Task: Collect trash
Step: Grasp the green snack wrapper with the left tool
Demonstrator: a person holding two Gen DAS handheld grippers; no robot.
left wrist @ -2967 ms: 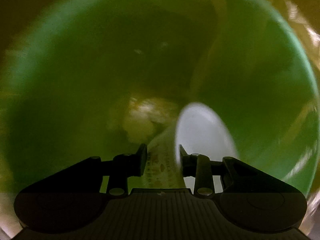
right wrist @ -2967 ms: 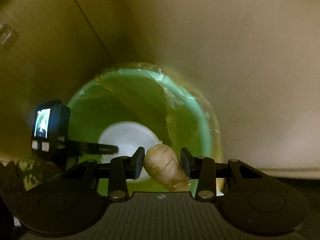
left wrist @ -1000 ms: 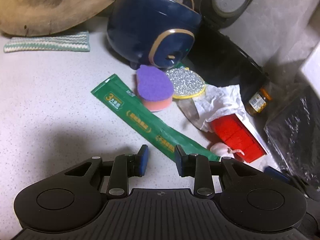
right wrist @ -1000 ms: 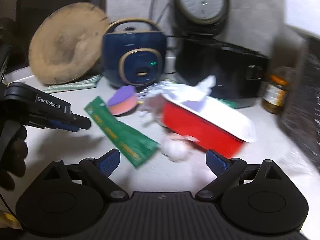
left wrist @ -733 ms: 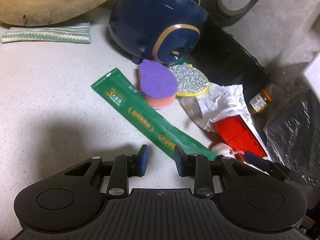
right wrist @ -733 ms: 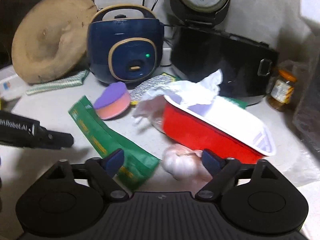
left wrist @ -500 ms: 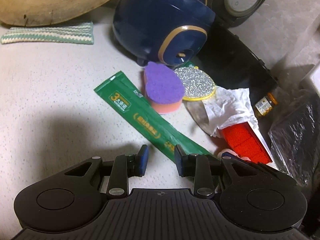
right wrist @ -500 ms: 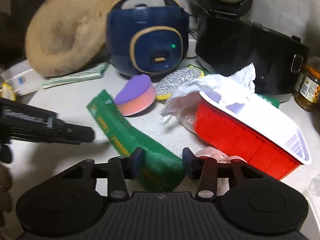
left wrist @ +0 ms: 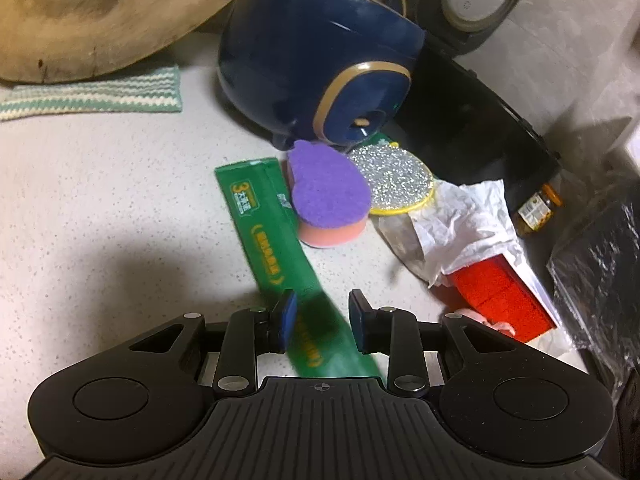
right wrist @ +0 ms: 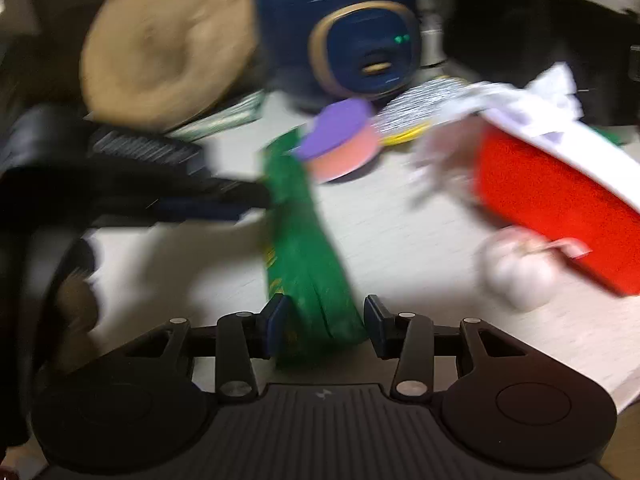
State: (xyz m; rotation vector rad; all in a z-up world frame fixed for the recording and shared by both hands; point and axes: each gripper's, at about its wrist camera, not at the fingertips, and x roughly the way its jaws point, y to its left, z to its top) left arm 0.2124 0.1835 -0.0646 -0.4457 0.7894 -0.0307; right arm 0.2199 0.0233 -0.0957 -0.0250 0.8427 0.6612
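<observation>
A long green wrapper lies on the speckled counter. Its near end is bunched between the pads of my right gripper, which is shut on the green wrapper. My left gripper hovers over the wrapper's middle, jaws partly apart, with the strip running between them and no clear contact. In the blurred right wrist view the left gripper's fingers reach the wrapper's left edge. A red tray with crumpled white paper and a garlic bulb lie to the right.
A purple-and-pink sponge and a glittery scrub pad touch the wrapper's far end. Behind stand a blue rice cooker, a black appliance, a wooden board and a striped cloth. A jar and black plastic bag sit right.
My right gripper came down and closed from wide open onto the wrapper's near end. The wrapper has swung so that it now runs between the left fingers. The left gripper barely moved.
</observation>
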